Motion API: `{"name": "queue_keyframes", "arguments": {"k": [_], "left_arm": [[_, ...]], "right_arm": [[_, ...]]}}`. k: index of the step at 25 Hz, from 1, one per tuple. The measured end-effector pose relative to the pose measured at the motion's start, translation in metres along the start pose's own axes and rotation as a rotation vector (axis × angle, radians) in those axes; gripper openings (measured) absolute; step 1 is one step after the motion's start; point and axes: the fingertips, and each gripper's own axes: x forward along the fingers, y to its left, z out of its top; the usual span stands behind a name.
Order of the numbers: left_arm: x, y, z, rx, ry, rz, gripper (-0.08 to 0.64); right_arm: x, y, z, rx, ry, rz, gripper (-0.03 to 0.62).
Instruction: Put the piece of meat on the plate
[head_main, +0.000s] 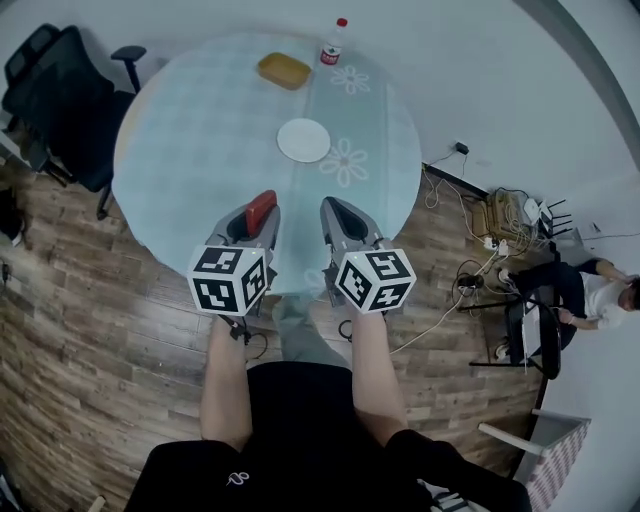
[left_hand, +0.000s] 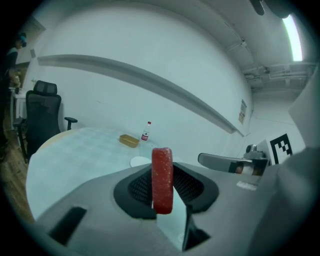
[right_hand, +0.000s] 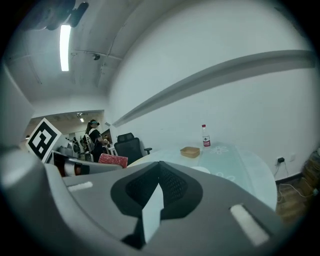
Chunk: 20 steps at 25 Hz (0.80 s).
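Note:
A red piece of meat (head_main: 260, 211) stands on edge between the jaws of my left gripper (head_main: 258, 205), which is shut on it just above the near edge of the round table (head_main: 190, 130). In the left gripper view the meat (left_hand: 162, 180) fills the gap between the dark pads. A white plate (head_main: 303, 140) lies further in on the table, empty, ahead of both grippers. My right gripper (head_main: 333, 208) hovers beside the left one, shut, with nothing in it. The right gripper view shows its jaws closed together at the tip, with the meat (right_hand: 113, 160) off to its left.
A tan tray (head_main: 284, 70) and a red-capped bottle (head_main: 333, 42) stand at the table's far edge. A black office chair (head_main: 70, 100) is at the left. Cables and power strips (head_main: 500, 220) lie on the wooden floor at the right, near a seated person (head_main: 590, 285).

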Motion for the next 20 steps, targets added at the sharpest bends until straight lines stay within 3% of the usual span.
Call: {"name": "queue_keyframes", "arguments": {"k": [5,9,13,20], "left_arm": [[0.085,0.026,0.015,-0.019,0.070,0.038,0.087],[0.134,0.034,0.035,-0.017,0.101,0.049,0.087],[0.166,0.030,0.046,-0.021,0.118,0.044,0.087],[0.200,0.025,0.024,-0.018,0.204,0.052,0.087]], "right_arm": [[0.072,-0.072,0.006,0.060,0.044,0.015,0.009],[0.113,-0.121,0.027,0.120,0.023,0.012,0.009],[0.131,-0.156,0.037,0.172,0.004,0.004,0.009],[0.138,-0.193,0.010,0.259,0.028,-0.015,0.009]]}}
